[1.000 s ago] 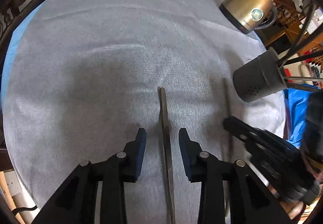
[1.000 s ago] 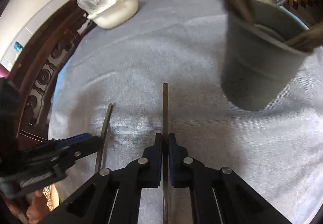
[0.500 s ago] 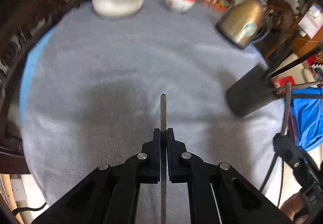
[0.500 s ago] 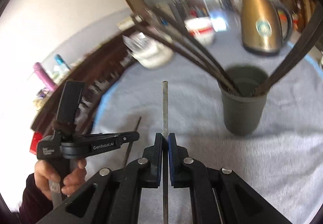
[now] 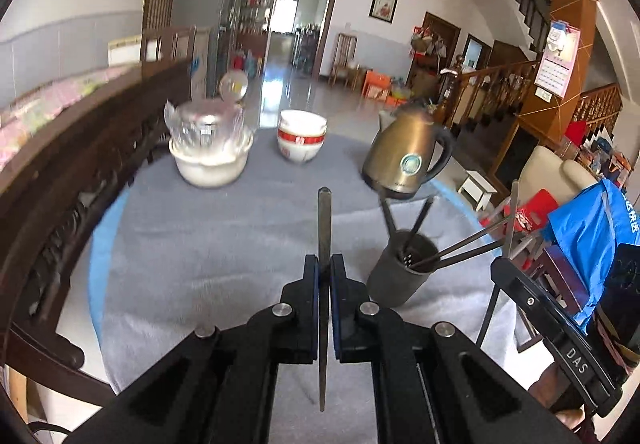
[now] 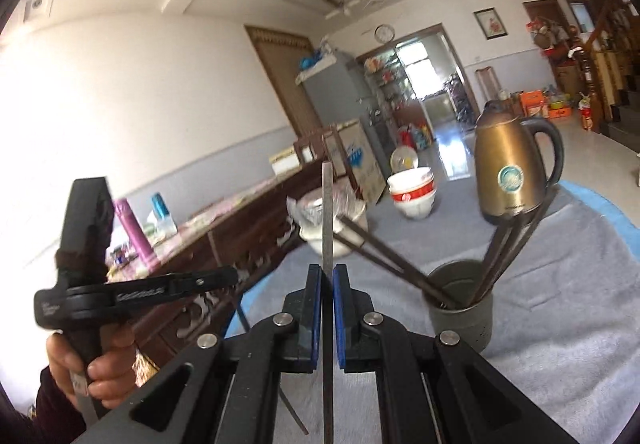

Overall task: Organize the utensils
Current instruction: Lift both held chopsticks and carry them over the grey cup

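Grey holder point(image 5: 400, 276) on the bench already carries several chopsticks; left tool point(image 5: 325, 276) and right tool point(image 6: 327, 284) each clamp another chopstick, raised near it, not yet dropped in.

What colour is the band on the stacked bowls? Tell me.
Red, on white stacked bowls; clearest in the left wrist view.

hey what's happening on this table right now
A person holds a two-finger gripper in each hand. The left gripper and the right gripper are each shut on a chopstick, lifted off the grey tablecloth. The dark holder already has several chopsticks; these two are not in yet.
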A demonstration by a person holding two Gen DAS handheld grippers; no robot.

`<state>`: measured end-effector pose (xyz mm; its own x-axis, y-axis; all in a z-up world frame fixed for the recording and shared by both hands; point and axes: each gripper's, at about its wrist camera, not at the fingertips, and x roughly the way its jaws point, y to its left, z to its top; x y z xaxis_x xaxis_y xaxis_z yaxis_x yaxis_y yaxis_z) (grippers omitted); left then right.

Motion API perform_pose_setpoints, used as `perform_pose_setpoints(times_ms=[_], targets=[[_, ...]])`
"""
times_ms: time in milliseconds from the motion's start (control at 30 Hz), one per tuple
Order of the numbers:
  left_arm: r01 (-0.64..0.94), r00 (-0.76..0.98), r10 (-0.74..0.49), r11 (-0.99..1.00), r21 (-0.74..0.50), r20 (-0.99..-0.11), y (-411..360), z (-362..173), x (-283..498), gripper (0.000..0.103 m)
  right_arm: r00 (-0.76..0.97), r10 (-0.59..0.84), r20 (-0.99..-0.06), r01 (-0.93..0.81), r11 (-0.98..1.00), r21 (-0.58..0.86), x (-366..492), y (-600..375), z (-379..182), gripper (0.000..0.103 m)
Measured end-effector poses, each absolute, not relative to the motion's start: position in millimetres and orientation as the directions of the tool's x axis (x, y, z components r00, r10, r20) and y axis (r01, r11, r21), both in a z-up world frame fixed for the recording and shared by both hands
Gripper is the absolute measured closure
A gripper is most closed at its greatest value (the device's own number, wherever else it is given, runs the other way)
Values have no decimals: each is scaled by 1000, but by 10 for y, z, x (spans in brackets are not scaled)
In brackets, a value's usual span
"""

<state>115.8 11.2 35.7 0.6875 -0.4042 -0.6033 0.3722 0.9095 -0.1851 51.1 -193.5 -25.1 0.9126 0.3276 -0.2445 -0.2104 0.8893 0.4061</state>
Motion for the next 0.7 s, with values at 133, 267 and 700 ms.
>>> perform_pose_setpoints(times_ms=[133, 267, 700], targets=[[372, 709, -368, 920, -124, -601, -50, 423, 1061, 98, 918, 316, -239, -197, 887, 417, 463, -2000, -253, 97], [359, 733, -323, 931, -63, -598, -141, 432, 964, 98, 923, 300, -240, -180, 890, 420, 392, -2057, -257, 97], [358, 759, -290, 934, 1, -583, -289, 514, 818, 98, 940, 280, -192, -176, 886, 430, 375, -2169, -140, 97]])
